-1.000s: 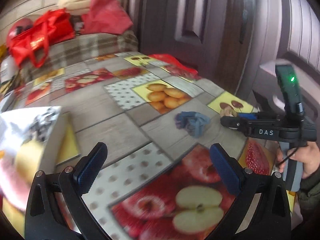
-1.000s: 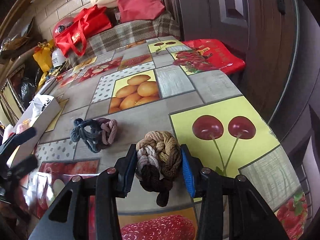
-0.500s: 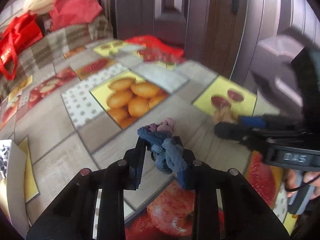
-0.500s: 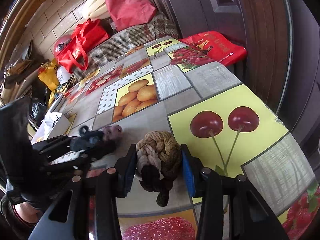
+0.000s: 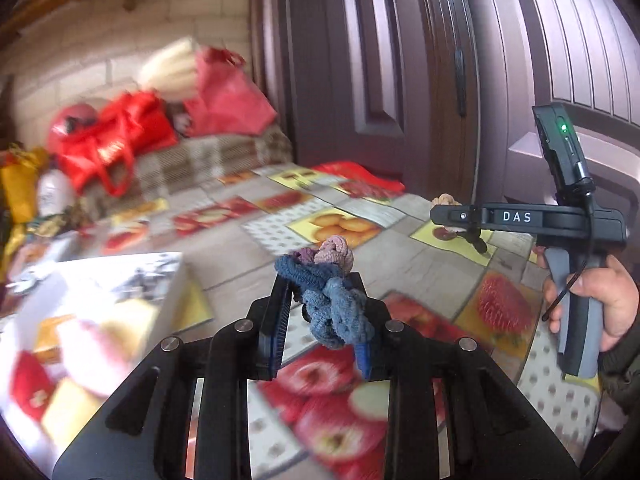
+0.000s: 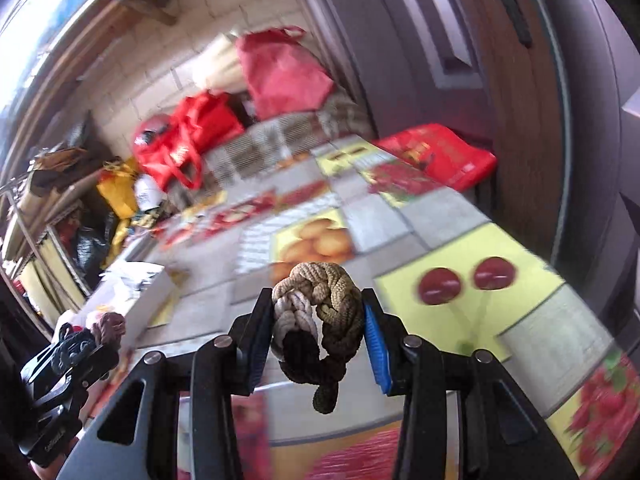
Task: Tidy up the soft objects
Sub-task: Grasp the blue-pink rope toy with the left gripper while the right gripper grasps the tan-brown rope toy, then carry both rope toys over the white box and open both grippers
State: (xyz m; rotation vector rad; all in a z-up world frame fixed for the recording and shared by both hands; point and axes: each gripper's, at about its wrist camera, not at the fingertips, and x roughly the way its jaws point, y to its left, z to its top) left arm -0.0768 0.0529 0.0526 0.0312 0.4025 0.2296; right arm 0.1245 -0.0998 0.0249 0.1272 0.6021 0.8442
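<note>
My left gripper (image 5: pixel 322 320) is shut on a blue and pink knotted bundle (image 5: pixel 328 292) and holds it above the fruit-print tablecloth (image 5: pixel 280 216). My right gripper (image 6: pixel 318 332) is shut on a brown and beige knotted bundle (image 6: pixel 320 316), also lifted off the cloth. The right gripper also shows at the right of the left wrist view (image 5: pixel 452 216), with the brown bundle (image 5: pixel 446 200) between its fingers. The left gripper with its bundle shows at the lower left of the right wrist view (image 6: pixel 96 332).
A white printed box (image 5: pixel 92 304) stands on the table's left side and also shows in the right wrist view (image 6: pixel 132 292). Red bags (image 6: pixel 192 136) and a plaid cushion (image 6: pixel 280 136) lie at the far end. A dark door (image 5: pixel 400 80) stands behind.
My left gripper went from open to shut on the blue and pink bundle and lifted it. My right gripper lifted the brown bundle off the table.
</note>
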